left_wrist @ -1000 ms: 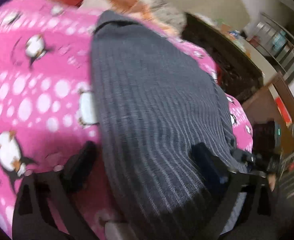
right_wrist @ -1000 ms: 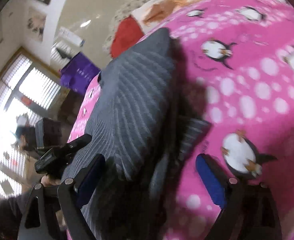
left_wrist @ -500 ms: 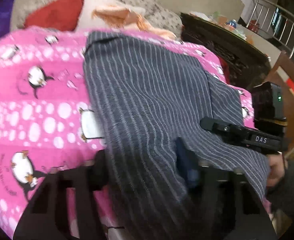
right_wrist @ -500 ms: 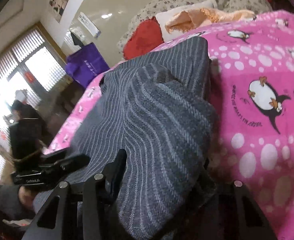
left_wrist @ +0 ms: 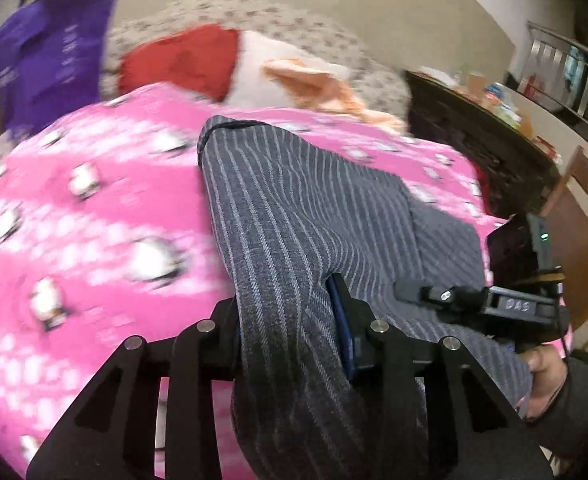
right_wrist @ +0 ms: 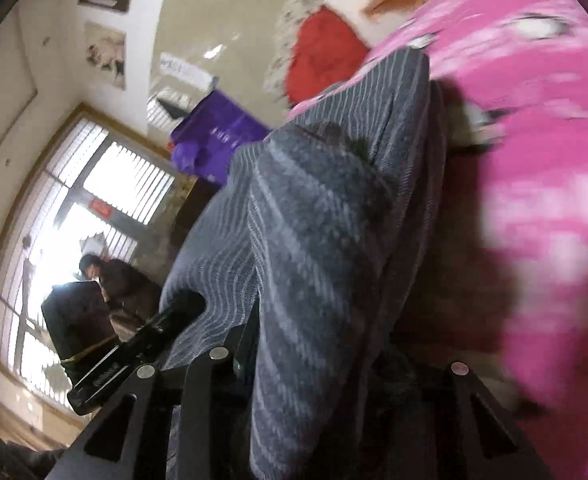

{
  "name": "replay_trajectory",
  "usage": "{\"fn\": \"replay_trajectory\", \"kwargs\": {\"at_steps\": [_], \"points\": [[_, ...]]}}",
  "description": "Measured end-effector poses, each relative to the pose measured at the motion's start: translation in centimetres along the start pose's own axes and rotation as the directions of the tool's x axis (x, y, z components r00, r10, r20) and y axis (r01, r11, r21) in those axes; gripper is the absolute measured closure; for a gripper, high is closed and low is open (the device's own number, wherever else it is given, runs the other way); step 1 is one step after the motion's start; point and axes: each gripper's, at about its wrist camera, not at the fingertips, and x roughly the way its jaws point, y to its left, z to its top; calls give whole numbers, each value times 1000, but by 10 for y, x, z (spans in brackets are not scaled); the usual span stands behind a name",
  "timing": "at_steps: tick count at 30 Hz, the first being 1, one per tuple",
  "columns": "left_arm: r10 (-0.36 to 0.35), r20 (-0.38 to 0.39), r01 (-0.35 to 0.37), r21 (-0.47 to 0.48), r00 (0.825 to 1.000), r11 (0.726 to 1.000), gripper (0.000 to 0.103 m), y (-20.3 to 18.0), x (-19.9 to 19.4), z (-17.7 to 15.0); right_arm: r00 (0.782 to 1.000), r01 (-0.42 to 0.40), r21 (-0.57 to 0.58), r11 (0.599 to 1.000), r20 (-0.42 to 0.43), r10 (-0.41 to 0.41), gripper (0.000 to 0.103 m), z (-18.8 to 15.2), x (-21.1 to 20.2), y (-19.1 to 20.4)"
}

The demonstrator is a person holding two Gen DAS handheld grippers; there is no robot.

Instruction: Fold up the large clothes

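Fold under way: left gripper and right gripper, jaws clamped on the striped garment, lift its near edge. Next move, likely: carry it across the pink bedspread.

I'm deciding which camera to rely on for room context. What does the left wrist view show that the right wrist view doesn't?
Only the left wrist view shows the dark cabinet with clutter on top, the metal railing, and the person's hand holding the right hand-held gripper.

Only the right wrist view shows the bright window, framed pictures and a person standing by it.

Both show the grey striped garment pinched in each hand-held gripper, the pink penguin blanket, red cushion and purple bag.
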Motion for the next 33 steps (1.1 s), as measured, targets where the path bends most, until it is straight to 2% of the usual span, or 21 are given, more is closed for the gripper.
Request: {"fn": "replay_trajectory", "kwargs": {"at_steps": [1,3,5,8,11,13,15,16,17,18,21,22,23,24,25,26,27,28,29,30,33], "points": [[-8,-32,7,-37,999,999,67,16,5,-6,1000,14,-16,1000,-2,-14,71,-1,9,4],[-28,-68,26,-29,997,999,62,26,19,-15,998,68,-17,998,4,-68,71,-3,17,2],[-36,-65,37,9,997,999,52,22,23,-20,996,85,19,996,7,-85,71,-4,9,-5],[-44,-54,44,-7,998,999,51,25,16,-19,994,105,60,993,-33,-103,63,-4,-7,-8],[4,-39,-6,-27,999,1000,51,35,-11,-21,989,147,75,986,-43,-144,60,-2,-26,-3],[49,-4,-49,-37,999,998,51,35,-36,-24,974,227,44,973,-18,-226,60,-1,-49,9],[79,18,-79,-16,997,997,51,27,-58,-26,943,331,-48,942,29,-330,60,1,-71,38],[78,20,-78,-1,997,997,51,20,-71,-30,914,405,-116,907,55,-402,60,-1,-76,56],[58,5,-58,6,998,998,51,13,-78,-33,873,488,-202,849,93,-479,60,-5,-79,81],[39,-12,-39,13,999,999,51,6,-81,-35,845,533,-277,799,128,-519,61,-10,-77,106],[48,-43,-45,69,998,997,51,-22,-94,-49,819,556,-428,712,140,-556,67,-31,-65,159],[53,-59,-48,83,997,995,51,-29,-95,-56,810,556,-452,698,107,-576,93,-40,-59,169],[61,-76,-55,83,995,995,51,-33,-91,-59,813,544,-451,708,74,-577,102,-48,-54,169],[67,-118,-57,84,991,995,51,-35,-84,-67,812,536,-456,710,48,-582,102,-59,-51,168],[61,-166,-48,84,984,995,51,-34,-76,-74,797,548,-472,691,42,-603,102,-69,-41,168],[56,-219,-40,77,974,996,51,-32,-64,-84,759,575,-483,660,14,-651,102,-80,-28,154],[64,-244,-46,75,968,996,51,-29,-54,-91,738,582,-478,657,-28,-674,103,-88,-18,138],[81,-251,-63,79,965,995,46,-24,-45,-101,733,574,-464,675,-77,-676,103,-96,-7,118],[80,-243,-65,70,967,995,43,-21,-43,-104,774,549,-433,715,-61,-631,103,-102,-6,104],[71,-239,-60,53,968,997,42,-18,-43,-105,790,540,-426,726,-42,-612,103,-103,-8,102],[59,-244,-56,17,968,998,40,-15,-44,-106,792,537,-405,740,-61,-608,103,-100,-11,104]]}}
